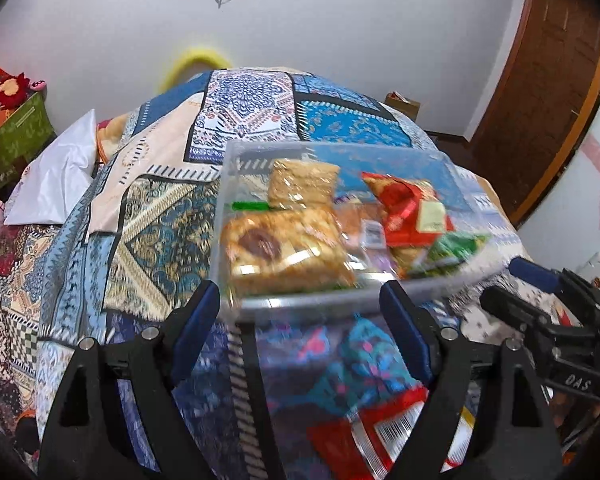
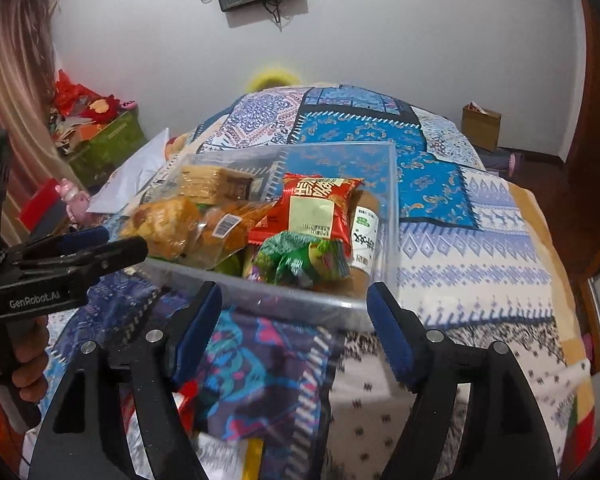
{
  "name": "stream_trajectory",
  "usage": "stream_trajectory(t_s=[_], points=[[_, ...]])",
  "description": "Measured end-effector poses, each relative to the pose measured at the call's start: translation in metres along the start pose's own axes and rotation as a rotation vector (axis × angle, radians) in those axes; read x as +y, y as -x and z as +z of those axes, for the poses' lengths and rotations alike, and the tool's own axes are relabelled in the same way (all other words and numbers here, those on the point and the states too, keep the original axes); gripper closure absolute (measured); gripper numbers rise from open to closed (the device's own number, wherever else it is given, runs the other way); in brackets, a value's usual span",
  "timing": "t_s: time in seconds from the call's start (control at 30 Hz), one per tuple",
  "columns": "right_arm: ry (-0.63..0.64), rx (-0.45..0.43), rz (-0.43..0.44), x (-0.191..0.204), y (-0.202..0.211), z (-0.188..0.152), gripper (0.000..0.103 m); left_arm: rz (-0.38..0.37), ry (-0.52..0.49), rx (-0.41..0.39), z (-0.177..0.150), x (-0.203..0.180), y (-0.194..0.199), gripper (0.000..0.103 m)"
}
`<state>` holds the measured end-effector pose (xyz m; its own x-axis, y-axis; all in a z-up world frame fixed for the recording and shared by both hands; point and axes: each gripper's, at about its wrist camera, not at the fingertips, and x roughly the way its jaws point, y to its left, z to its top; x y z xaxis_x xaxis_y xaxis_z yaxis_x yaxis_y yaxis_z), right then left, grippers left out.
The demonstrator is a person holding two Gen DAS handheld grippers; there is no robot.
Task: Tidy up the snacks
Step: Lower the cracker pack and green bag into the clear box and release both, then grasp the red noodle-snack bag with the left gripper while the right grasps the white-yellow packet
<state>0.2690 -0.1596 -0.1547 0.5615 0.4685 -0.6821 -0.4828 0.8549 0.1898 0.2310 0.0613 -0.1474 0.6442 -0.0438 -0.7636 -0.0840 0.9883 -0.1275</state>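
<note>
A clear plastic bin (image 1: 336, 307) (image 2: 388, 216) sits on the patterned bedspread and holds several snack packs: a yellow cake pack (image 1: 284, 248), a red packet (image 1: 408, 208) (image 2: 318, 210), a green wrapper (image 2: 300, 258) and a tan cracker pack (image 2: 210, 182). My left gripper (image 1: 300, 316) is open and empty, its blue pads just at the bin's near rim. My right gripper (image 2: 294, 320) is open and empty at the bin's near rim too. A loose red snack packet (image 1: 376, 436) lies on the bed below the left gripper.
The bed's quilt (image 2: 480, 248) fills both views. A white pillow (image 1: 56, 176) and a green box (image 1: 12, 140) with red items stand at the left. A cardboard box (image 2: 482, 126) sits on the floor at the right, near a wooden door (image 1: 548, 92).
</note>
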Motion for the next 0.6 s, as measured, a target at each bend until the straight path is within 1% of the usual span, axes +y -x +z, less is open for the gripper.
stream_trajectory(t_s=[0.17, 0.33, 0.47, 0.53, 0.6], points=[[0.014, -0.010, -0.013, 0.003, 0.024, -0.010, 0.031, -0.027, -0.033, 0.018, -0.023, -0.021, 0.021, 0.020], [0.017, -0.011, -0.020, 0.003, 0.042, -0.025, 0.030, -0.070, -0.055, 0.082, -0.052, -0.046, 0.022, 0.020], [0.009, 0.005, -0.023, 0.001, 0.048, -0.039, 0.030, -0.060, -0.078, 0.119, -0.074, -0.060, 0.015, 0.020], [-0.001, 0.022, -0.022, 0.000, 0.047, -0.047, 0.030, -0.034, -0.072, 0.133, -0.084, -0.059, 0.011, 0.020], [-0.007, 0.038, -0.014, 0.001, 0.047, -0.054, 0.030, -0.027, -0.051, 0.153, -0.092, -0.054, 0.007, 0.020]])
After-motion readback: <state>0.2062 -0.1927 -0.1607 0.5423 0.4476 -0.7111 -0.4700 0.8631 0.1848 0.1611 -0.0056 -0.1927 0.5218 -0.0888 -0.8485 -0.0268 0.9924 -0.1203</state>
